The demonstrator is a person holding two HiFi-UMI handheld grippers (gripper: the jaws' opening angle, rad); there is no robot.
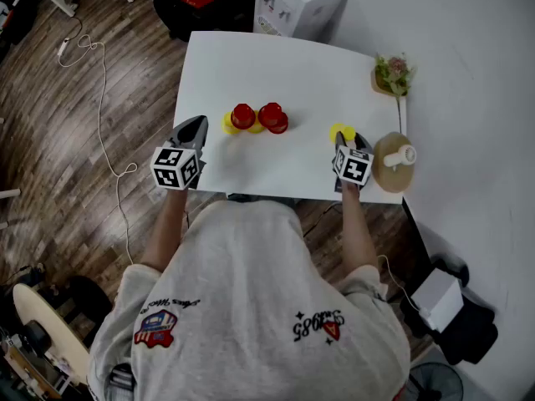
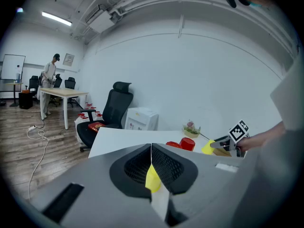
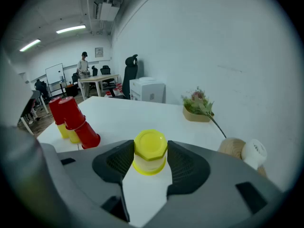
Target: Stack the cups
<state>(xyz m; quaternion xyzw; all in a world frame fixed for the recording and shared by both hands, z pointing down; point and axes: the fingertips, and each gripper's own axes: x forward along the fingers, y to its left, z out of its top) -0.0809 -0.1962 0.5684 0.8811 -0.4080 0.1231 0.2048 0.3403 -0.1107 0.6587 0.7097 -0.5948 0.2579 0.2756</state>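
Observation:
An upturned yellow cup [image 3: 150, 151] stands between the pads of my right gripper [image 3: 150, 158], which is shut on it; the same cup [image 1: 339, 131] shows at the table's right front, ahead of that gripper [image 1: 346, 143]. A cluster of red cups [image 1: 259, 117] on yellow cups [image 1: 228, 124] sits at the table's middle; one red stack [image 3: 78, 122] leans. My left gripper [image 1: 196, 127] hovers by the table's left edge, left of the cluster, tips shut [image 2: 151, 148]. A yellow shape [image 2: 152, 177] shows through the gap behind the tips.
On the white table [image 1: 276, 65], a wooden stand with a white knob [image 1: 395, 160] stands just right of my right gripper. A plant in a wooden dish [image 1: 391, 75] sits at the far right. A white box [image 1: 297, 2] and a black chair [image 1: 201, 2] stand beyond the table.

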